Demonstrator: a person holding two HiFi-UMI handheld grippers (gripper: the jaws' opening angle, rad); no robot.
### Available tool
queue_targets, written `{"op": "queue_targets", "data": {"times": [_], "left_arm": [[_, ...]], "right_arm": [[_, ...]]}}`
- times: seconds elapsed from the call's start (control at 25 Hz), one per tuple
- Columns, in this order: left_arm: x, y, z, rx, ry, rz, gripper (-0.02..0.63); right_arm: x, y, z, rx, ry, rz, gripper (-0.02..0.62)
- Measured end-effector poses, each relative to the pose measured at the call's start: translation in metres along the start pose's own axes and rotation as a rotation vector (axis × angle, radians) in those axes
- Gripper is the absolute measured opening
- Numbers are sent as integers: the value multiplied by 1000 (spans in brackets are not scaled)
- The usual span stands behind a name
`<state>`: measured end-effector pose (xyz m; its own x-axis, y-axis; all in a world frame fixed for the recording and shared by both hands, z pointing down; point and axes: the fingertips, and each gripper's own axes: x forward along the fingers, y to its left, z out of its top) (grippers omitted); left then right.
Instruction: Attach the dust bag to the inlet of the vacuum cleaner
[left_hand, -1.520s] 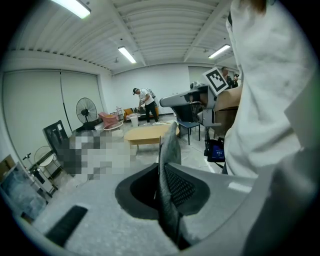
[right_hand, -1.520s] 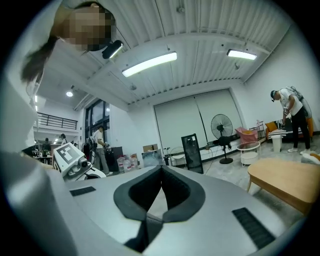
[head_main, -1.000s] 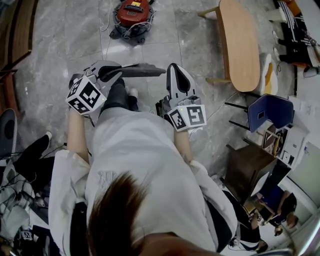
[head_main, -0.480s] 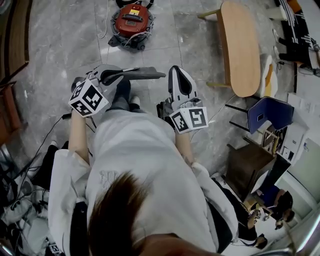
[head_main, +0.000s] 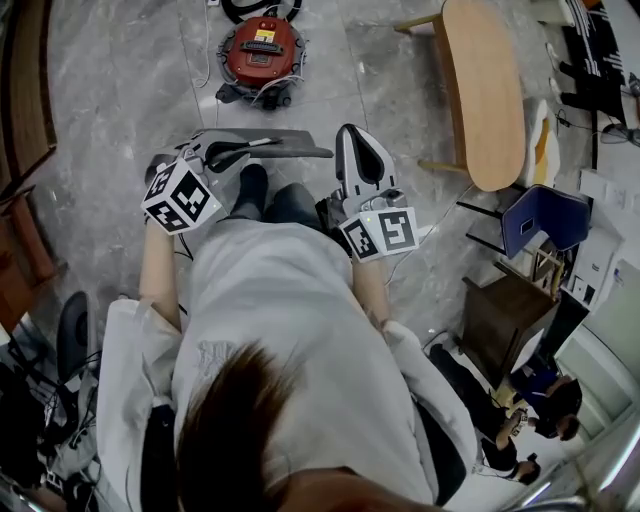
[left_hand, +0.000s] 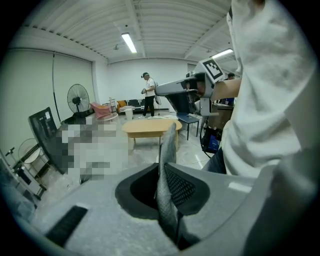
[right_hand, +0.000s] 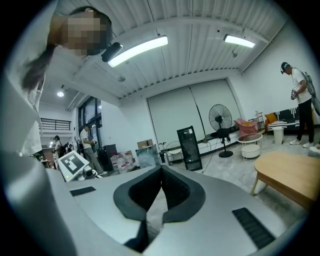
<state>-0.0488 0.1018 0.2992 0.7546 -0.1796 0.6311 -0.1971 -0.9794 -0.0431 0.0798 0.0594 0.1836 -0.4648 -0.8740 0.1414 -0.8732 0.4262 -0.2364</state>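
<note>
The red vacuum cleaner sits on the grey stone floor ahead of me, at the top of the head view. My left gripper is shut on the grey dust bag, which sticks out flat to the right. In the left gripper view the bag stands edge-on between the closed jaws of that gripper. My right gripper is held beside it, pointing forward, shut with nothing in it; its pads meet in the right gripper view. The vacuum's inlet is too small to make out.
A long wooden table stands to the right, with a blue chair and a dark stool nearer me. Cables lie by the vacuum. A standing fan and a person show far off.
Both grippers have travelled forward with the bag as I walk. The vacuum has slid lower in the head view, closer to me. Neither gripper's jaws changed.
</note>
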Motion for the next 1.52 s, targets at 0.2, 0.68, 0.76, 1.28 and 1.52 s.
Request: {"op": "queue_targets", "data": {"times": [0.2, 0.68, 0.76, 1.28, 1.52], "left_arm": [[7, 4, 0, -19, 1, -29, 37], [30, 30, 19, -72, 7, -3, 37], [36, 34, 25, -90, 7, 12, 37], [75, 73, 38, -149, 4, 96, 37], [81, 81, 33, -163, 25, 96, 37]], "right_arm": [[6, -9, 0, 11, 16, -14, 0], [37, -59, 22, 10, 15, 26, 0], [43, -73, 29, 3, 20, 42, 0], [88, -121, 28, -40, 73, 185, 2], [96, -107, 10, -82, 147, 265, 2]]}}
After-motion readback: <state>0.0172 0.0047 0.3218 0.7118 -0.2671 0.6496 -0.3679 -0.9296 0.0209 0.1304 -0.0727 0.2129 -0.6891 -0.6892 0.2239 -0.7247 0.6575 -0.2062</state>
